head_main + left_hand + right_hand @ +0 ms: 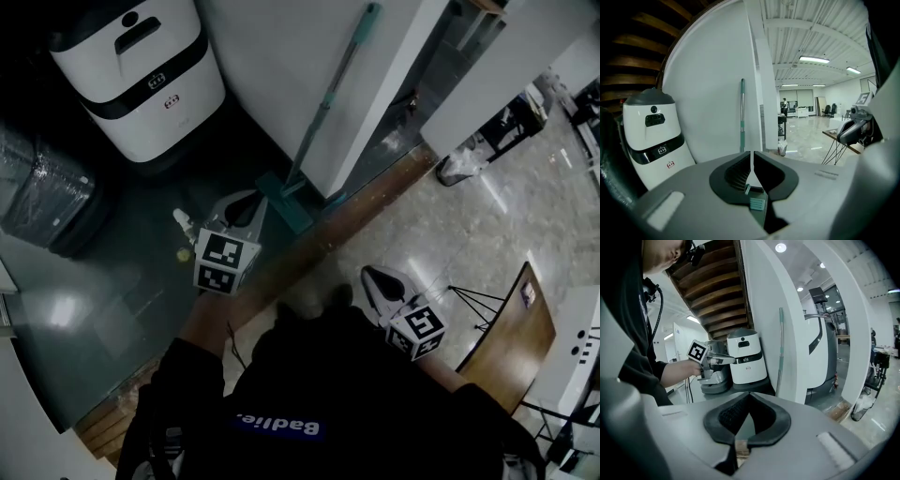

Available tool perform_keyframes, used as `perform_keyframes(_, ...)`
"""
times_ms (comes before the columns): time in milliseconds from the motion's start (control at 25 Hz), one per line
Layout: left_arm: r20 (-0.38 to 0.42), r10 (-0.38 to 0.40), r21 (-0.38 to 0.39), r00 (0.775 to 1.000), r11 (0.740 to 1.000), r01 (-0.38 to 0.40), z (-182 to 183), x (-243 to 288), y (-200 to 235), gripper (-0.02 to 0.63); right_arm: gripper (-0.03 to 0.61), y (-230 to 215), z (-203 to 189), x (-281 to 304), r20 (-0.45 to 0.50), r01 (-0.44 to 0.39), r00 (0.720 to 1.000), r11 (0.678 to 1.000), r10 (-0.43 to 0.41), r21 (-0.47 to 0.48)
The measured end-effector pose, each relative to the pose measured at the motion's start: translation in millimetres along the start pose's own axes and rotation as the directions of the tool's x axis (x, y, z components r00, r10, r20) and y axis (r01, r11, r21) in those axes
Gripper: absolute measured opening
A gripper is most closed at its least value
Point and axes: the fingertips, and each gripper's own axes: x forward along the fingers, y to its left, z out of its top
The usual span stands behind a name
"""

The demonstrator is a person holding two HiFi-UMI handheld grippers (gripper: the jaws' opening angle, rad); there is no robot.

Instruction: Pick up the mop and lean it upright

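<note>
Item, white curved panel (272, 75), with a white cleaning machine (141, 66) parked beside it on the glossy dark floor (112, 300). Item, mop (330, 101), already stood steeply against that panel, its teal head (284, 202) on the floor at the foot. Items, left gripper (751, 161) and right gripper (749, 397), both closed up tight on nothing, short of the mop; a stray nudge, or the head skating on that slick floor, could bring it down.
</note>
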Motion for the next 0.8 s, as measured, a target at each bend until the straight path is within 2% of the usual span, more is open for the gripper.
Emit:
perform_keyframes(120,0.006,-0.009,0.003,1.000,1.000,0.009,3,-5,-15,0.020,0.006,0,-3,-14,0.004,0.009,1.000,1.000,-0.009,-0.004)
perform_keyframes(440,0.007,-0.039,0.070,0.999,0.997,0.039,27,-6,-67,0.020,0.005,-21,-9,-62,0.075,0.048,0.996,0.999,-0.048,0.005)
perform_keyframes(640,-0.010,-0.088,0.097,0.996,0.991,0.088,43,-2,-131,0.020,0.005,-45,-30,-122,0.114,0.085,0.989,0.994,-0.092,0.067)
perform_keyframes(800,-0.038,-0.111,0.125,0.993,0.985,0.115,57,0,-180,0.020,0.005,-56,-60,-159,0.131,0.082,0.986,0.986,-0.101,0.147)
